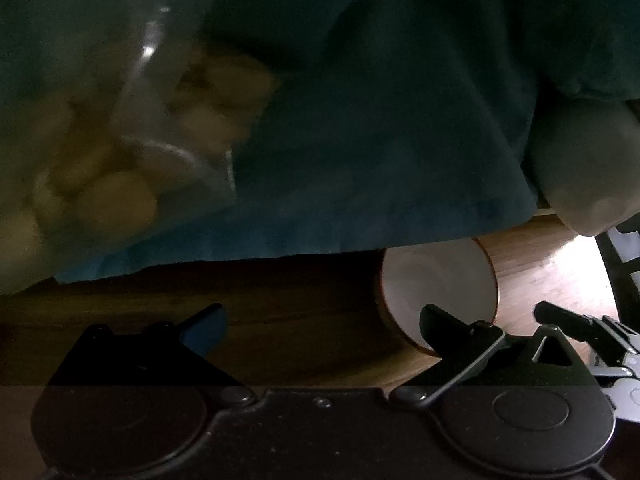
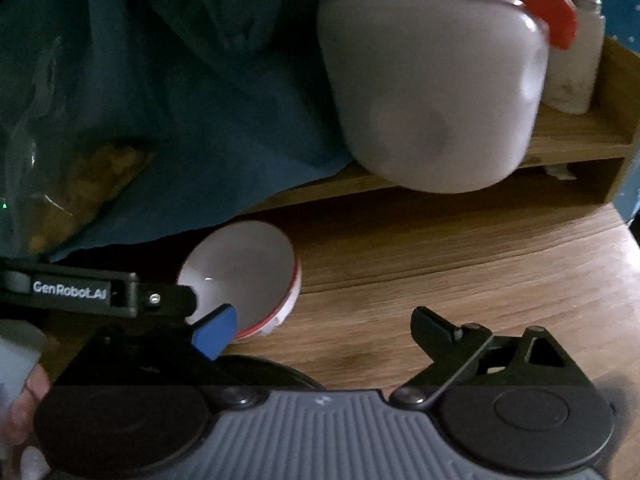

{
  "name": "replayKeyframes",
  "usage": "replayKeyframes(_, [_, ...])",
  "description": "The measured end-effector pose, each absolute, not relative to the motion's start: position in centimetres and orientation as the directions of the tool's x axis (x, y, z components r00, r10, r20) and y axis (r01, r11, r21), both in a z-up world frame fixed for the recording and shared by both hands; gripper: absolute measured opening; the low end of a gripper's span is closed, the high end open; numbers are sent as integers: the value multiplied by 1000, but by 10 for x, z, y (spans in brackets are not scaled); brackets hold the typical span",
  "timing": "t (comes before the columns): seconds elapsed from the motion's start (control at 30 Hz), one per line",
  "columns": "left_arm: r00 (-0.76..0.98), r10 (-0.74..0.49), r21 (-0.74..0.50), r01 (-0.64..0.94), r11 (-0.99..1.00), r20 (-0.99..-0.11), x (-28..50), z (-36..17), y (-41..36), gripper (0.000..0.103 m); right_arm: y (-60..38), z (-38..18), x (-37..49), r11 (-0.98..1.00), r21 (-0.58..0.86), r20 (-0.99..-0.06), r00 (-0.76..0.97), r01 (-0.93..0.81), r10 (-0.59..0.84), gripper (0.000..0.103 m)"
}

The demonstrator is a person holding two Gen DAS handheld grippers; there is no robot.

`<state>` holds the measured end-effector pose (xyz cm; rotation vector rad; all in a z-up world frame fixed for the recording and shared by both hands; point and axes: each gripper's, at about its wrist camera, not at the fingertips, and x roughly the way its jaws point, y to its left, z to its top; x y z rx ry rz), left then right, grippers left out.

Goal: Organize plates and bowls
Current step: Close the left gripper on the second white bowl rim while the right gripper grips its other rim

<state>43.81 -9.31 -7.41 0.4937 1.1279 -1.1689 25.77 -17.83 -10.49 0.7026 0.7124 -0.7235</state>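
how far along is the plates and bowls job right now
Nothing looks stacked or put away yet. In hand: the left gripper reaches to the rim of the white bowl with a red rim on the wooden table, grip unclear. The right gripper is open, empty. Lifting and placing remains; no plates visible.

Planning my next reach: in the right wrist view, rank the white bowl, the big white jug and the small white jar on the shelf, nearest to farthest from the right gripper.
From the right gripper:
1. White bowl, on the table by the left finger.
2. Big white jug, ahead, above the shelf edge.
3. Small white jar, on the wooden shelf, far right, behind the jug.
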Motion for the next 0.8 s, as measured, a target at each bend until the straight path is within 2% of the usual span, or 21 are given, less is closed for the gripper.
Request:
replayKeyframes(0.17, [-37,-462,-228,902,366,-886,435,-79,-98,102,-178,-106,263,576,315,-765,561,754,-316,89])
replayKeyframes(0.3, [-23,-450,-207,908,365,-893,437,-83,-103,92,-179,-107,267,587,327,-764,573,740,-297,85])
replayKeyframes(0.43, [-11,-452,-192,914,357,-892,433,-85,-109,84,-180,-108,270,596,338,-768,580,728,-273,72])
replayKeyframes(0.53, [-19,-466,-202,916,346,-885,431,-85,-112,74,-179,-109,273,605,346,-769,587,717,-255,62])
replayKeyframes(0.7, [-78,-490,-265,907,326,-868,437,-82,-113,44,-178,-108,274,617,366,-762,605,697,-231,50])
replayKeyframes(0.8, [-121,-493,-310,894,323,-861,440,-84,-113,33,-177,-108,276,621,377,-756,616,687,-222,41])
